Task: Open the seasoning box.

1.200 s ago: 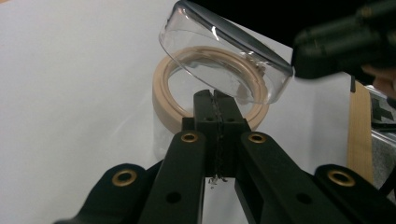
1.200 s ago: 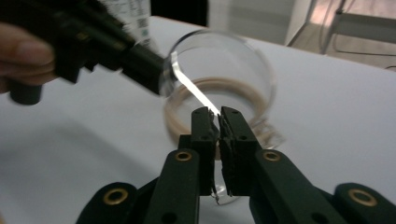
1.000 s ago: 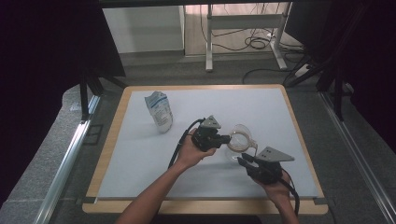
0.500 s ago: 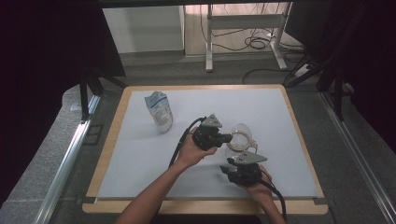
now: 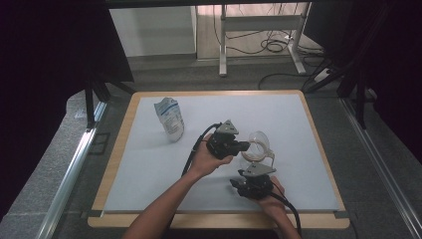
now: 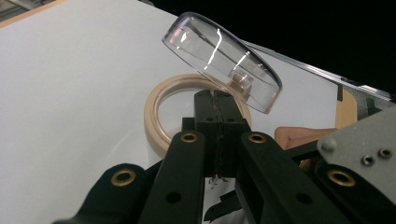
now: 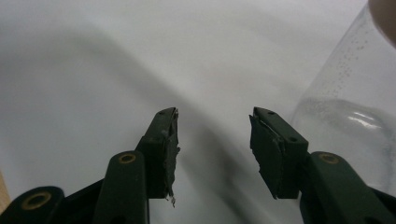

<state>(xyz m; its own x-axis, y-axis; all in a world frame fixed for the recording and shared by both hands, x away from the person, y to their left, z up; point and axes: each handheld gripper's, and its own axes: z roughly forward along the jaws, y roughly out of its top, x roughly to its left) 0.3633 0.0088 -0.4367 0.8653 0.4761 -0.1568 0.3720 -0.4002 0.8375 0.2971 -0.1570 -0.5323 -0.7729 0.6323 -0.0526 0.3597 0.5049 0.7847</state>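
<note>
Right gripper (image 5: 253, 175) has dropped nearer, jaws just opening, empty. Left gripper (image 6: 218, 103) pinches clear domed plastic lid (image 6: 223, 58) by its hinge tab above beige ring (image 6: 156, 105): light, stiff, slippery; grip the rim.

On the table (image 5: 149, 169), a pouch (image 5: 169, 117) stands toward the far left, well apart from the rest. Right of centre the left gripper (image 5: 247, 146) has a lid (image 5: 260, 142) tilted up just above a ring (image 5: 255, 157) that lies flat on the table. The right gripper (image 5: 255, 175) sits nearer the front edge, just before the ring, with a jar (image 7: 355, 102) to its right.
</note>
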